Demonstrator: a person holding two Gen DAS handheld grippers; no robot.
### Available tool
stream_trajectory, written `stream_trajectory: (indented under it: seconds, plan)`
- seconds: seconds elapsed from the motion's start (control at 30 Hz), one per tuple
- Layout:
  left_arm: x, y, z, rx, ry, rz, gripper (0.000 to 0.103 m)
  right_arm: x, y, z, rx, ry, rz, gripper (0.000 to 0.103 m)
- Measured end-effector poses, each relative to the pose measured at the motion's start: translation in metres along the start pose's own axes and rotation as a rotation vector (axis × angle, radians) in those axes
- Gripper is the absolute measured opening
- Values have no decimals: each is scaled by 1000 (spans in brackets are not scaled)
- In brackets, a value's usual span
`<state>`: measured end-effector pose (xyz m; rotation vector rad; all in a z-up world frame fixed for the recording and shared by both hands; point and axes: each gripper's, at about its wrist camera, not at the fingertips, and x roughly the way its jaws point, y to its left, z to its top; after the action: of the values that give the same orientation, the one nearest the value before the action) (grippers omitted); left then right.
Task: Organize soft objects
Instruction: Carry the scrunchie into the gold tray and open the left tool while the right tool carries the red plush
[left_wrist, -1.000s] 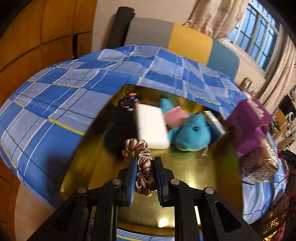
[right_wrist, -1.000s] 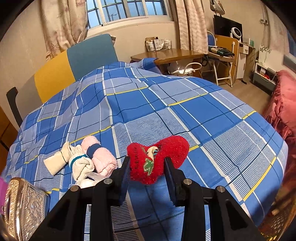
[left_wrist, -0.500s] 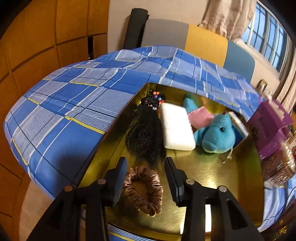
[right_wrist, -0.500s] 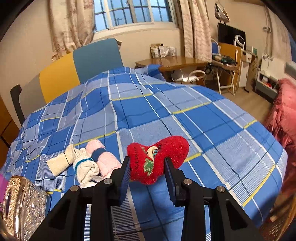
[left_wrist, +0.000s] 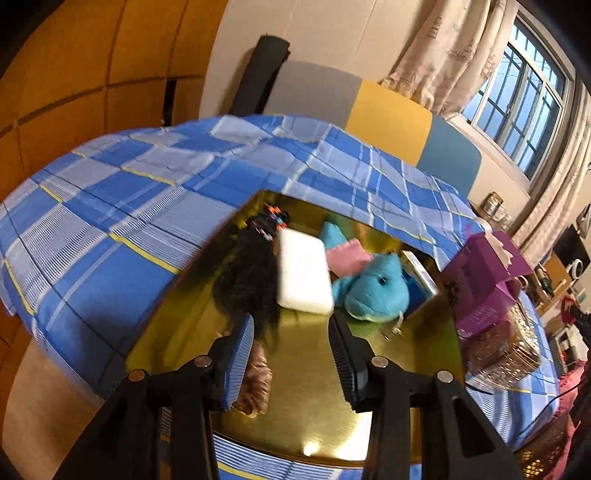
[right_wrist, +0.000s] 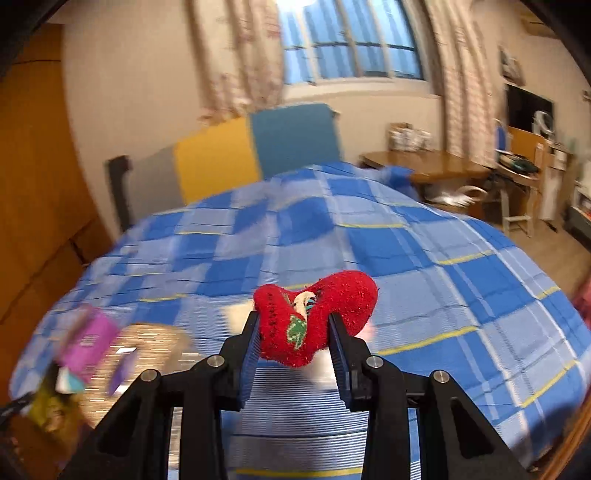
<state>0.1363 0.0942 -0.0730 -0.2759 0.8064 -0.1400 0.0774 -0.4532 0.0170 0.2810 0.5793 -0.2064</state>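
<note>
In the left wrist view a gold tray (left_wrist: 321, 406) lies on the blue plaid bed. It holds a brown scrunchie (left_wrist: 256, 384), a black wig (left_wrist: 243, 280), a white foam block (left_wrist: 303, 273), a pink cloth (left_wrist: 349, 256) and a blue plush toy (left_wrist: 373, 291). My left gripper (left_wrist: 291, 354) is open and empty above the tray; the scrunchie lies partly hidden behind its left finger. In the blurred right wrist view my right gripper (right_wrist: 293, 339) is shut on a red fuzzy sock (right_wrist: 314, 317), held above the bed.
A purple box (left_wrist: 484, 284) and a glittery gold box (left_wrist: 506, 350) stand right of the tray; both also show blurred in the right wrist view, purple box (right_wrist: 88, 339). A colour-block headboard (left_wrist: 369, 107) backs the bed. A wooden desk (right_wrist: 432, 170) stands at the right.
My left gripper opened, dropped the scrunchie onto the tray and pulled back. My right gripper swung left with the red sock, so the rolled socks left view and the boxes came in.
</note>
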Motion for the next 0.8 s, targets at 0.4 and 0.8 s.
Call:
stream_trajectory:
  seconds: [0.4, 0.8]
  plan:
    - [-9, 0, -8, 20, 29, -43, 42, -38, 216, -29, -295, 41, 465, 36]
    - [-30, 38, 0, -62, -54, 11, 43, 15, 351, -111, -432, 291, 631, 36]
